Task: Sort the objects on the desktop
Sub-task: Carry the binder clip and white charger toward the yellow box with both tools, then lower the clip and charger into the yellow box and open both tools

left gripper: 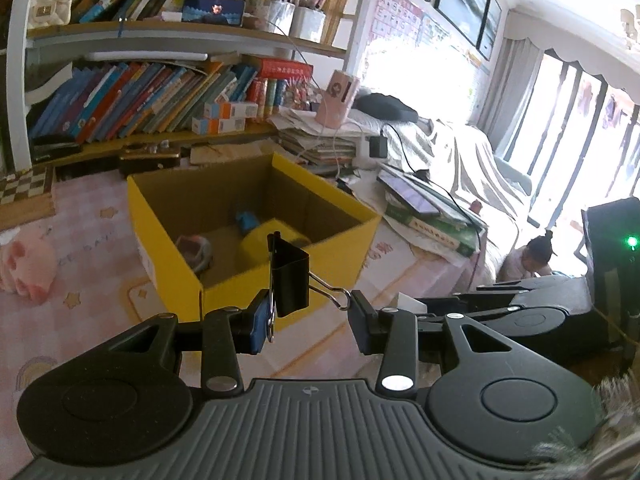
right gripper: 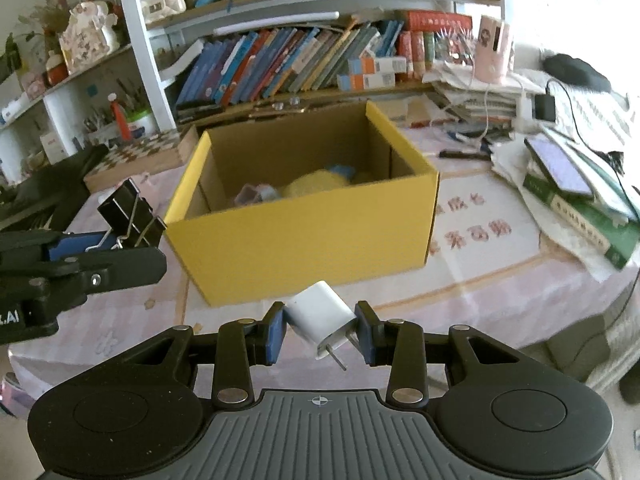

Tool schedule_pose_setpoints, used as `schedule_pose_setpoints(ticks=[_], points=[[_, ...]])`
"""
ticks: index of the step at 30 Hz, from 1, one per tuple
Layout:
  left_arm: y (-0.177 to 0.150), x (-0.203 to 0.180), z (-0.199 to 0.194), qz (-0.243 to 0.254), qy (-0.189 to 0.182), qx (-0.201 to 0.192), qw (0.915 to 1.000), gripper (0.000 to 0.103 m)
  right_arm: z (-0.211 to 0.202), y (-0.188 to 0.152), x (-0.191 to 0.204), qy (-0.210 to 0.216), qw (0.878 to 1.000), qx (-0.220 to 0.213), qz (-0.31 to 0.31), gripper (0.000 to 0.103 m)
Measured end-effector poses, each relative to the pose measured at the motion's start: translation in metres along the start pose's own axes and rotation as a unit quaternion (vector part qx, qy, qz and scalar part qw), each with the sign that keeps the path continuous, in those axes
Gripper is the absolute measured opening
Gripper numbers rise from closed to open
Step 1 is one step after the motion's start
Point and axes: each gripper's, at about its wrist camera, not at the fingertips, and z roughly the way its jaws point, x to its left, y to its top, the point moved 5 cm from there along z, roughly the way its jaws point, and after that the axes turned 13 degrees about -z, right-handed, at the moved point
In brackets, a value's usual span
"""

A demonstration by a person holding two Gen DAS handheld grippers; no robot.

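Black metal binder clip (left gripper: 291,280) is clamped by its wire handles in the left tongs (left gripper: 308,314). Right tongs (right gripper: 320,330) are clamped on a white plastic plug adapter (right gripper: 322,316). Both hang before the open yellow cardboard box (right gripper: 304,236) on the pink-patterned surface (right gripper: 500,264); box contents appear soft, indistinct.

Black binder clip (left gripper: 292,280), white charger (right gripper: 320,318) aloft

My left gripper (left gripper: 308,316), black two-finger linkage with blue pads, fills the lower half of its own view, jaws nearly closed and clamped on a black metal binder clip (left gripper: 290,276). My right gripper (right gripper: 322,332) sits at lower centre of its view, pinching a tilted white plastic plug adapter (right gripper: 320,316) between both pads.
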Motion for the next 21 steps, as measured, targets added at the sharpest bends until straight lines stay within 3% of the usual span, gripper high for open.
schedule_pose_setpoints(ticks=[13, 21], points=[[0.056, -0.001, 0.052, 0.021, 0.050, -0.038, 0.9978, 0.038, 0.023, 0.055, -0.042, 0.024, 0.997, -0.052, -0.052, 0.037], [0.071, 0.016, 0.103, 0.049, 0.100, 0.002, 0.9938, 0.038, 0.059, 0.103, -0.057, 0.043, 0.990, -0.073, -0.111, 0.037]])
